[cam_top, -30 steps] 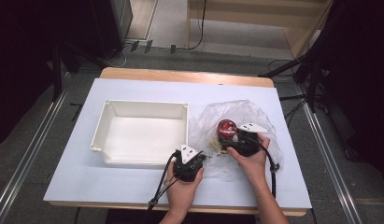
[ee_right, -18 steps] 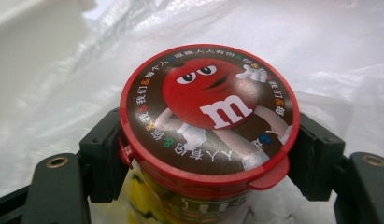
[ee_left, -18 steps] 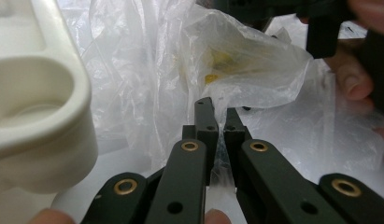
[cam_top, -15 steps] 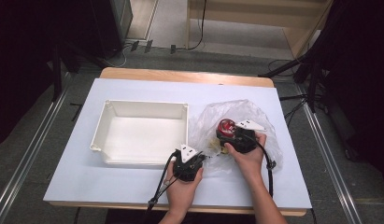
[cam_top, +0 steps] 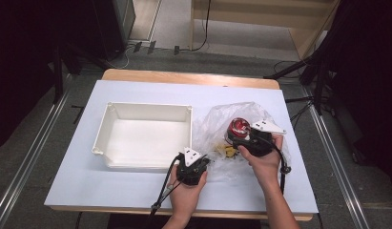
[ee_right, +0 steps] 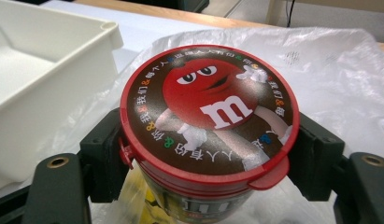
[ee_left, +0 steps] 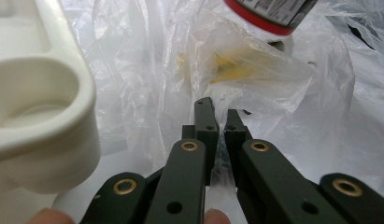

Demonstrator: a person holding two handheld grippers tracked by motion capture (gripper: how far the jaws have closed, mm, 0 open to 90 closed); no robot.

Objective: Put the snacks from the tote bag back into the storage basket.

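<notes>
One candy tub (ee_right: 209,121); one plastic bag (ee_left: 147,70); one white tray (cam_top: 148,136); two grippers.

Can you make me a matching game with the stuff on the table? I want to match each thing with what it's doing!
Things:
1. candy tub
2. plastic bag
3. white tray
4. yellow packet

States:
A. lies inside the clear bag
B. pinched at its edge by the left gripper
C. held by its sides in the right gripper
D. stands on the table with nothing in it

Pairs: 1-C, 2-B, 3-D, 4-A
</notes>
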